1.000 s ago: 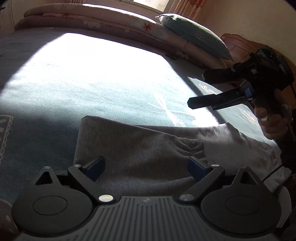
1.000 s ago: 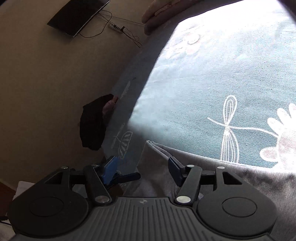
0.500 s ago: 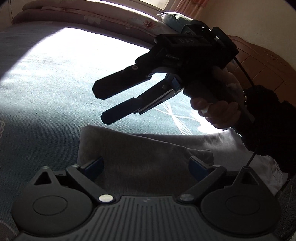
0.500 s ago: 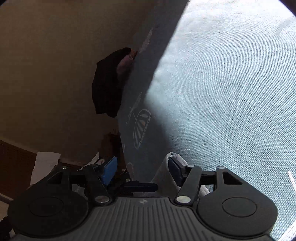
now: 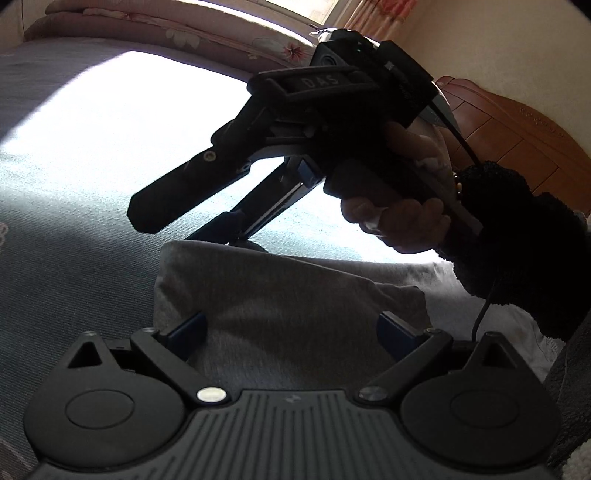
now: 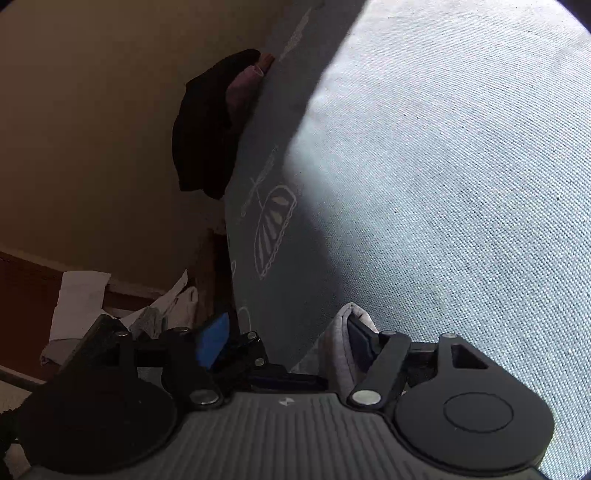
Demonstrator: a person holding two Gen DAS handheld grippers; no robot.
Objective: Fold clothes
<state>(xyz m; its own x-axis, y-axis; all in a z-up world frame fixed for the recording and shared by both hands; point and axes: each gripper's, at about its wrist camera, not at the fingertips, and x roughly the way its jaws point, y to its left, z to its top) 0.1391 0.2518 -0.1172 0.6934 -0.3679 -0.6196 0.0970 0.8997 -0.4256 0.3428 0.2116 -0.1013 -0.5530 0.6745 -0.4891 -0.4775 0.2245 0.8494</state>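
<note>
the grey garment (image 5: 288,306) lies on the bed (image 5: 74,229) just ahead of the left hand-held gripper (image 5: 291,328), whose jaws stand wide over it, gripping nothing. it already shows a doubled edge, so some folding seems done; how much is left i cannot tell. the right hand-held gripper (image 5: 177,221), jaws wide, reaches down at the garment's far edge (a fold of grey sits by one finger). beyond it a rolled quilt (image 5: 184,33); a dark cloth (image 6: 210,125) hangs off the bed's side.
</note>
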